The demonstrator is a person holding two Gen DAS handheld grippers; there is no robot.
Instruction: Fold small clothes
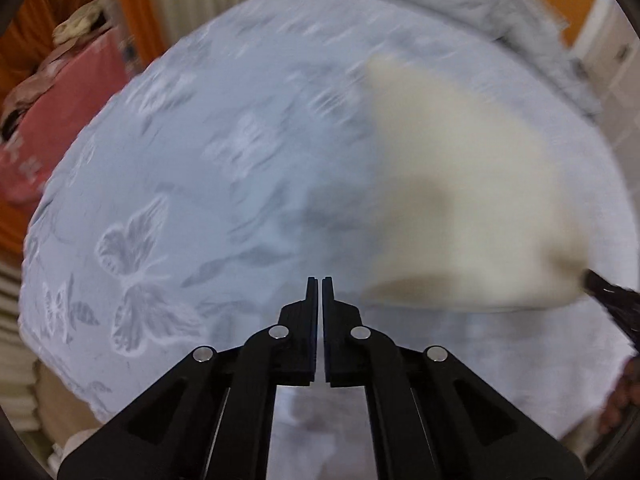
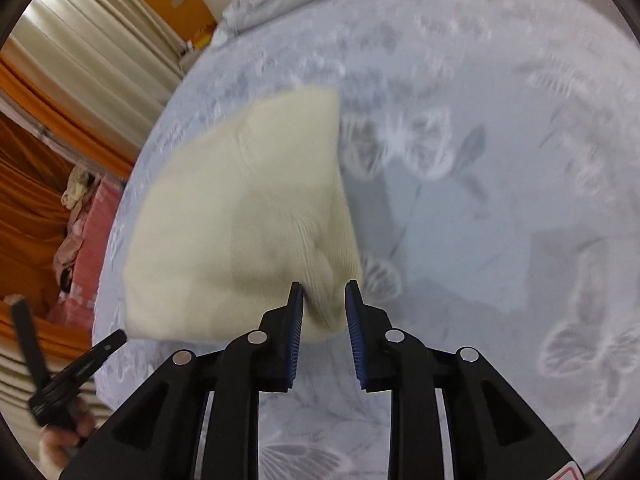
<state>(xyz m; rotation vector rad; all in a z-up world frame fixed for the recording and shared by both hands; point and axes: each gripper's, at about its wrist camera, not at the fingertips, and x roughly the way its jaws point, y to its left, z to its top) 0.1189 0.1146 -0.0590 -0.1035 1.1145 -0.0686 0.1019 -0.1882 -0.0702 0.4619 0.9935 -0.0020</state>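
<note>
A cream knitted garment (image 2: 240, 216) lies folded on the pale blue butterfly-print bedsheet (image 2: 480, 208). My right gripper (image 2: 324, 286) is shut on its near right corner, and the knit bunches between the blue pads. In the left wrist view the same garment (image 1: 460, 184) is blurred at the right, its near edge lifted over a shadow, with the right gripper (image 1: 608, 296) at its corner. My left gripper (image 1: 322, 280) is shut with nothing in it, over bare sheet (image 1: 180, 160) to the left of the garment. The right wrist view shows the left gripper (image 2: 112, 340) near the garment's lower left corner.
A crumpled grey blanket (image 1: 460, 4) lies along the far side of the bed. A pink bundle (image 1: 68, 92) with loose cloth on top sits beside the bed, in front of orange curtains (image 2: 36, 208). A hand (image 2: 60, 440) holds the left gripper's handle.
</note>
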